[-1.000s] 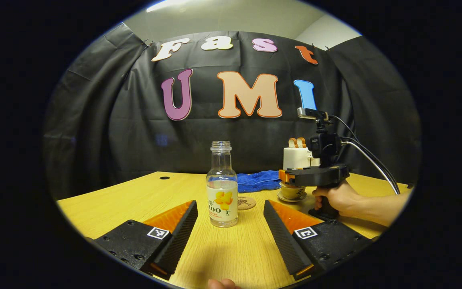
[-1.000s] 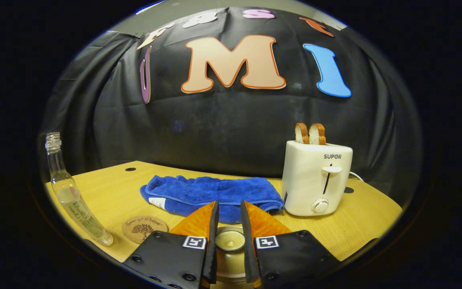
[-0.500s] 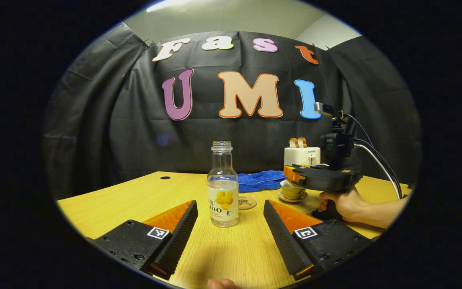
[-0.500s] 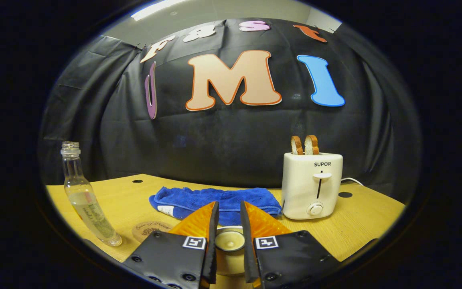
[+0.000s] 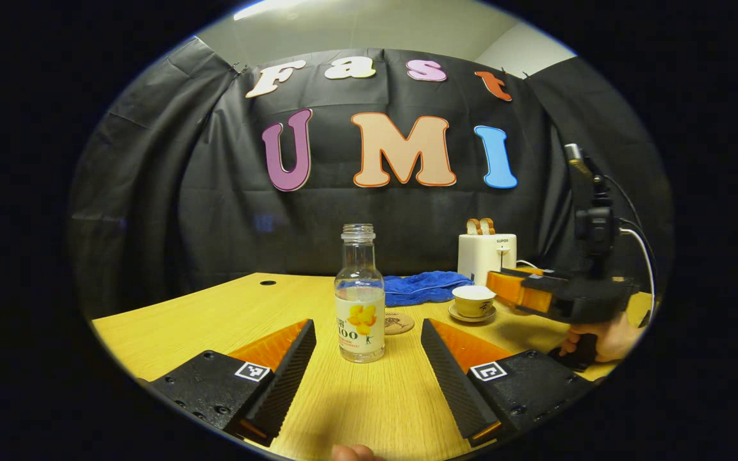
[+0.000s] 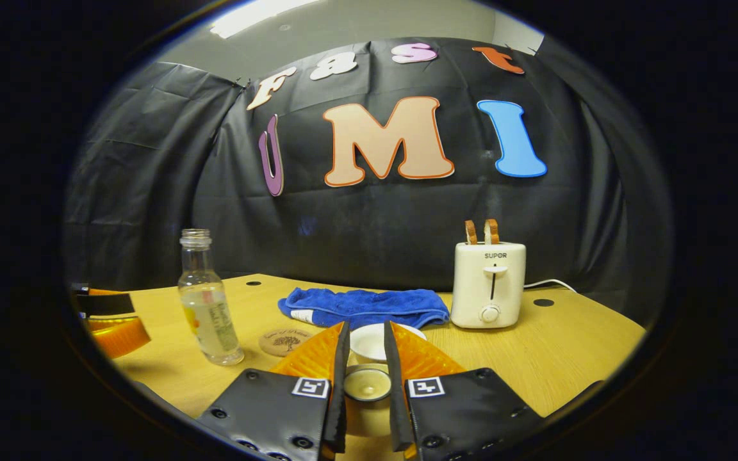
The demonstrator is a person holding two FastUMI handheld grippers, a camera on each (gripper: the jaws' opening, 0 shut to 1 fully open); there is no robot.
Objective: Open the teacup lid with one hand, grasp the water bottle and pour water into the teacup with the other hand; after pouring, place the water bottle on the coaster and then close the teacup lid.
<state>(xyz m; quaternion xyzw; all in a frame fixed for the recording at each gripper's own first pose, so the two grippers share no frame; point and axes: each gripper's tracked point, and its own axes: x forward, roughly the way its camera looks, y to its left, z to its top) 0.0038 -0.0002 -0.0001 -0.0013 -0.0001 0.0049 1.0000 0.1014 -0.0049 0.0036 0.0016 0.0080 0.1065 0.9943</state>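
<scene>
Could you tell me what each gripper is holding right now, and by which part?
The right gripper holds the teacup lid, pinched by its knob, clear of the teacup. The left gripper holds nothing; the water bottle stands between its open fingers.

Right gripper view: bottle (image 6: 209, 314) near table's (image 6: 574, 346) left edge; coaster (image 6: 286, 341) just right of it; cup (image 6: 372, 339) right of coaster; cloth (image 6: 362, 306) behind both; toaster (image 6: 488, 283) right of cloth, toward back edge.
</scene>
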